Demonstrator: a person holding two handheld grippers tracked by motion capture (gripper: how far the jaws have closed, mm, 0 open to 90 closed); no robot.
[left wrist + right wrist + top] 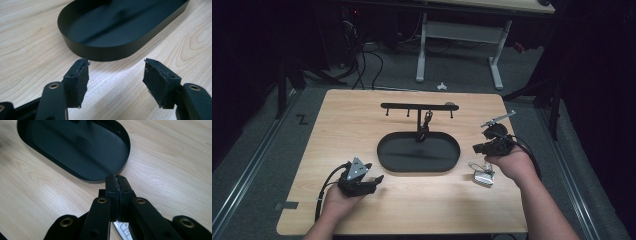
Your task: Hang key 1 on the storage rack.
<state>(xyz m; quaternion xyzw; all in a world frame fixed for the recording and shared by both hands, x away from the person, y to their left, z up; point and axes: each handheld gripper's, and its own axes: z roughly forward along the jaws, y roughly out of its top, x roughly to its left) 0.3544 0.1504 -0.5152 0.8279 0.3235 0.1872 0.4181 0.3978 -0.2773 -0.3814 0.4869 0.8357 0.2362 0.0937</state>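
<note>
Black pads of the right tongs [117, 185] sit pressed flat together at the bottom centre of the right gripper view, clenched w/ nothing visible between the tips. A bit of the silver key bunch [122, 230] peeks out white under them at the bottom edge.

In the high view the key bunch [482, 173] lies on the counter [412, 205] right of centre, just below-left of the right tongs [479, 148] and touching or nearly touching that hand; can't tell which. Its long axis runs roughly upper left to lower right.

Left tongs [116, 75] are released, pads wide apart over bare wood, in the lower left of the high view [374, 181], well apart from the keys.

Oval black tray [384, 155] w/ its hook stand [419, 106] lies between the two, frame centre. The right hand is the nearer one for a pickup, I'd say.
</note>
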